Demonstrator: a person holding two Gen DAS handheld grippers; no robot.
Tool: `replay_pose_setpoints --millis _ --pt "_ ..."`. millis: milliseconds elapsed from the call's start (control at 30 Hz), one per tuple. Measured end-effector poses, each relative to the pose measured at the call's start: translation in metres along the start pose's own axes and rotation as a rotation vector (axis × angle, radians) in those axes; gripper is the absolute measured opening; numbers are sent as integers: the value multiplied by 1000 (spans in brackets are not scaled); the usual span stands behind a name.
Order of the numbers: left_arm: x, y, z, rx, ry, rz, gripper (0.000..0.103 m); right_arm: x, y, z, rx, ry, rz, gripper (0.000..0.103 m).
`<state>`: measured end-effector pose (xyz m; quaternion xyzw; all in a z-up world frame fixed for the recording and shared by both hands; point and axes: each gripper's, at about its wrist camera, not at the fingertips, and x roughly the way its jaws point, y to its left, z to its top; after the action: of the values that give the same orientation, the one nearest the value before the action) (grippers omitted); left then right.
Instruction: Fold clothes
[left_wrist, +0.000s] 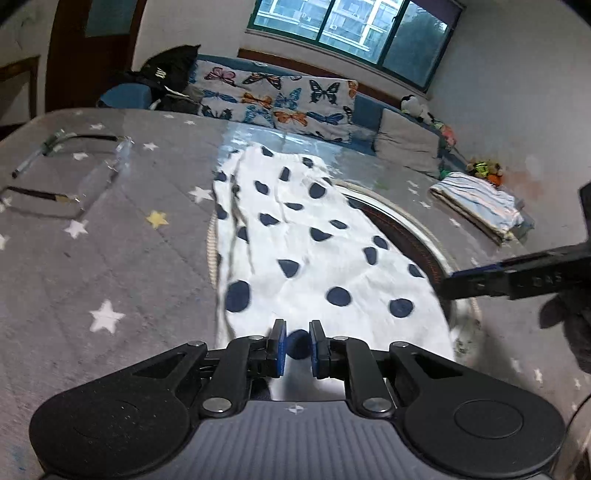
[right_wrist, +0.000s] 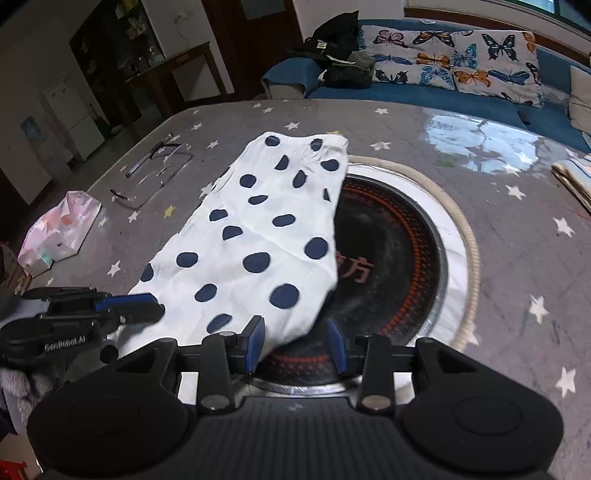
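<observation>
Pinching the polka-dot garment (left_wrist: 317, 251) near edge, the left gripper (left_wrist: 297, 341) grips narrowly; the right gripper (right_wrist: 295, 343) stands partly open around its corner.

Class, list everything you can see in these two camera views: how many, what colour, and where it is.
Polka-dot garment: one, white with navy spots, lying lengthwise on the table, partly over the burner.
Table cover: one, grey with stars.
Round burner: one, black with red rings, set in the table.
Glasses: one pair, clear, far left of the table.
Folded striped cloth: one, pale blue and white, right of the table.
Tissue pack: one, pinkish, left edge.
Butterfly cushions: white, on a blue sofa.
Left gripper: fingers closed on the garment's near edge.
Right gripper: fingers apart at the garment's corner.
</observation>
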<state>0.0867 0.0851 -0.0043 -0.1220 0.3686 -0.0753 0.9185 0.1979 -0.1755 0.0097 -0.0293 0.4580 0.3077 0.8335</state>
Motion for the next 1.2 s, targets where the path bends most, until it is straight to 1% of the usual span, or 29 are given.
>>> replay_pose_setpoints --millis 33,67,133,267,400,467,533,633,800,933,1033,1067,1100,1133,1200 --pt "-1 0 0 5 -2 14 15 -3 -1 -2 1 -8 2 40" --pt "-2 1 1 8 -5 25 15 -6 -2 -3 2 -16 4 44" --pt "-7 -1 2 5 -21 41 15 -12 -2 -5 1 -36 13 45" --pt "-19 -11 1 37 -54 32 15 -17 6 -7 -14 -57 42 45" --pt "-22 -18 -6 74 -40 25 15 -16 17 -10 -48 -55 64 50" --pt "-19 -17 -12 88 -25 43 17 -15 23 -12 -61 -51 69 50" --pt "-17 -12 -17 78 -15 56 17 -14 27 -13 -71 -47 72 50" --pt "-20 -6 -18 60 -25 64 17 -11 32 -15 -77 -40 83 51" --pt "-23 -3 -21 69 -33 85 19 0 36 -22 -93 -11 83 52" --pt "-27 -1 -25 80 -48 123 21 10 35 -30 -101 25 66 52" --pt "-37 3 -26 45 -60 111 22 7 36 -35 -119 25 46 52" --pt "-42 2 -26 37 -72 98 24 5 36 -36 -125 24 40 52" --pt "-49 1 -27 30 -86 84 29 2 38 -36 -130 17 44 52" --pt "-55 -1 -28 26 -99 71 33 -1 40 -36 -136 9 52 52" --pt "-64 -5 -32 26 -114 44 33 -8 45 -36 -153 -4 66 52"
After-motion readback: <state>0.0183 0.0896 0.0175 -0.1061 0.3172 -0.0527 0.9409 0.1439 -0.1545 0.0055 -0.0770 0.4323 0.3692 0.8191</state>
